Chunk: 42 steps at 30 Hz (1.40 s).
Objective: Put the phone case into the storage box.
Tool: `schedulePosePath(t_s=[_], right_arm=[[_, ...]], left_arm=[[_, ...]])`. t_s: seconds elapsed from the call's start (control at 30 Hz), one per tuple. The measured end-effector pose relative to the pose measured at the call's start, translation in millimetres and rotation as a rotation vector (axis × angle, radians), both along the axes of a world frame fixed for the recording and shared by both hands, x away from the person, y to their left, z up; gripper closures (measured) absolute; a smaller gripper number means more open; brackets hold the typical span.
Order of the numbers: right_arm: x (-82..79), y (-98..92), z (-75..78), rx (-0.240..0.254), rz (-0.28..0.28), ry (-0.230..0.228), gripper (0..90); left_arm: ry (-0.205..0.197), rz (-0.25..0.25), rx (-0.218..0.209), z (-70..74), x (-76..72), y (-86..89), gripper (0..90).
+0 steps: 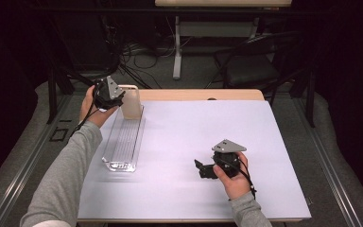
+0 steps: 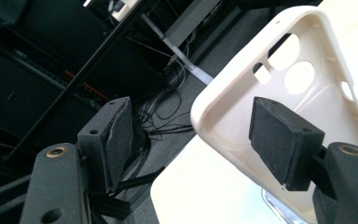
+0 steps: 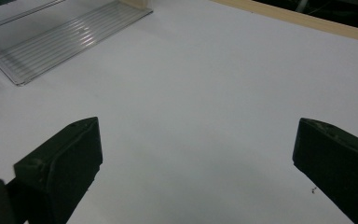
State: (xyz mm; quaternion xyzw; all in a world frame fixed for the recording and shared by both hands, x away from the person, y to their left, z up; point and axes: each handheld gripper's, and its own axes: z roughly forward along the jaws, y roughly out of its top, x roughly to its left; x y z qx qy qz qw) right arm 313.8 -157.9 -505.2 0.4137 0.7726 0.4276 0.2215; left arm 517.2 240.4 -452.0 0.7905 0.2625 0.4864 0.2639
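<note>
Right gripper idle on desk, jaws wide, empty. Left gripper nearer: jaws part-open astride case edge, not pressing; case upright at tray far end.

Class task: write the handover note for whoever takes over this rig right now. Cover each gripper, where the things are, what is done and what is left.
Left gripper: open, jaws either side of the case edge, pads not pressing.
Right gripper: open, nothing held, low over the table.
Case stands upright at the far end of the clear rack.
Done: case placed in the rack, it seems.
Left: draw the left gripper back.
</note>
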Motion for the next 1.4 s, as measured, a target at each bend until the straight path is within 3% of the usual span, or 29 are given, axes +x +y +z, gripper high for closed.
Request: schedulePosePath(t_s=[0.67,1.13,1.4], right_arm=[[1.2,0.3,-0.7,0.002,0.003,0.001,1.2],[1.0,-0.3,0.0,0.007,0.003,0.004,1.4],[0.0,-0.7,0.6,0.007,0.002,-0.001,1.4]], left_arm=[[0.010,0.001,-0.012,3.4,-2.6,2.2,29.9],[0.020,-0.001,-0.043,8.7,-6.7,4.4,27.8],[0.041,-0.016,-0.087,15.9,-13.6,8.3,23.7]])
